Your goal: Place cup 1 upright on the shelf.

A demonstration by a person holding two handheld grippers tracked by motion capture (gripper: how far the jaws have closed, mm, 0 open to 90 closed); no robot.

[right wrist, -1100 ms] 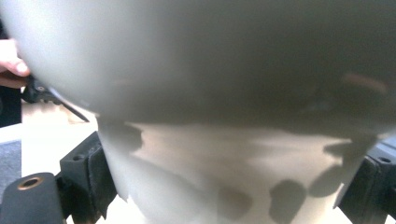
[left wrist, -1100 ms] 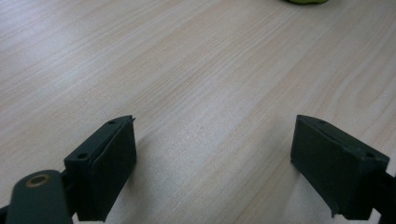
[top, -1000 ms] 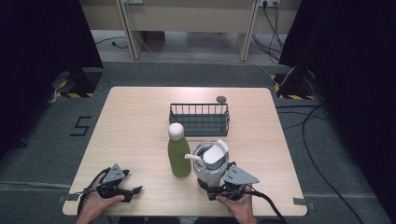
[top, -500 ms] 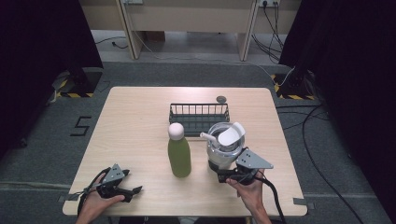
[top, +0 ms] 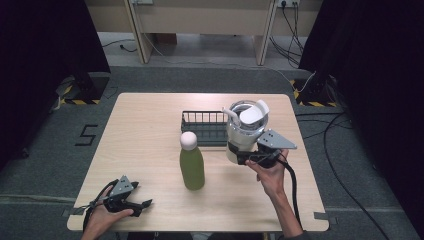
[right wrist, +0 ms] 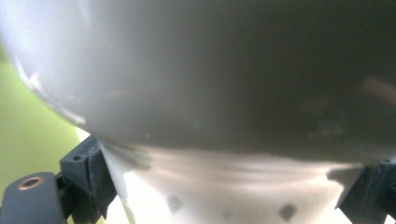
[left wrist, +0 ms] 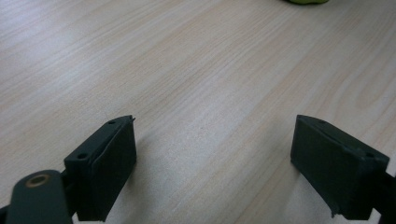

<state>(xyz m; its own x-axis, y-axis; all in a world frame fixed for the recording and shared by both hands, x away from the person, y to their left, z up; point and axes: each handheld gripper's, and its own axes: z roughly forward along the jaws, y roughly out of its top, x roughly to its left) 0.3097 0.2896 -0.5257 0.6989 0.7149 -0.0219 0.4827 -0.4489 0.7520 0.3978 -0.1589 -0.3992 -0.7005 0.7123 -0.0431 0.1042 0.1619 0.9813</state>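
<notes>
High view: the white cup (top: 244, 131) with its straw is in my right gripper (top: 245, 159), jaws clamped on its base, lifted just in front of the wire basket (top: 202, 125), right of the green bottle (top: 192, 161); my left gripper (top: 142, 204) rests on the table (top: 145, 130), jaws spread, nothing between them

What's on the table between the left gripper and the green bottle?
Nothing: in the high view only bare wood of the table separates the left gripper from the green bottle. The left gripper view shows the same bare wood ahead of its open jaws.
</notes>
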